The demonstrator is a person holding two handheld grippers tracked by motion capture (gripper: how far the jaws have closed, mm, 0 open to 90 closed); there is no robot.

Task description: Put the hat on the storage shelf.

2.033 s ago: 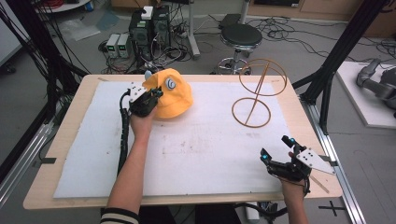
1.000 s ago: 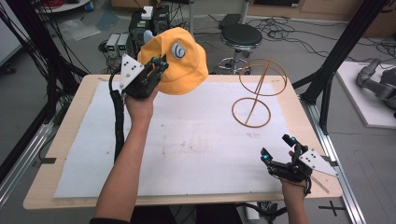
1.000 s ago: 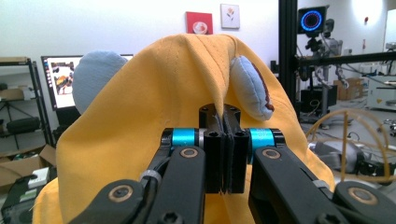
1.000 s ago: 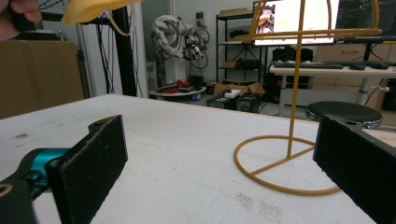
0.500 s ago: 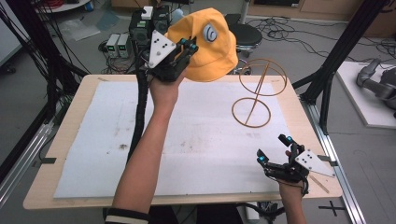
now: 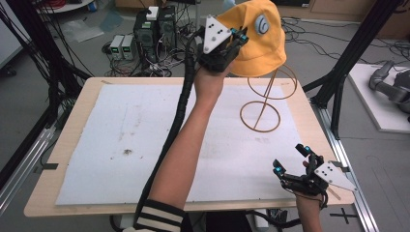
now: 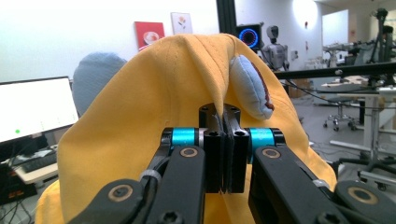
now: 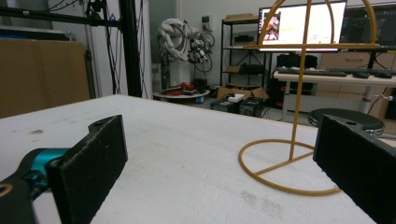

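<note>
A yellow bucket hat (image 6: 258, 36) with a blue-grey round patch hangs in the air above the table's far edge, held by my left gripper (image 6: 237, 41), which is shut on a fold of its fabric. In the left gripper view the jaws pinch the yellow hat (image 7: 154, 102) tight at my left gripper (image 7: 223, 119). The hat sits just above the top ring of a yellow wire stand (image 6: 263, 104) at the back right of the table. My right gripper (image 6: 291, 158) rests low near the front right corner, jaws wide open with nothing between them; the wire stand (image 8: 299, 116) is ahead of it.
A white mat (image 6: 121, 140) covers the wooden table (image 6: 63, 193). Black frame posts stand at both sides. Electronics and cables lie on the floor beyond the far edge, and a stool stands behind the stand.
My left gripper has lifted the hat off the table and carried it up and to the right, to just over the wire stand. My right gripper has stayed in place.
</note>
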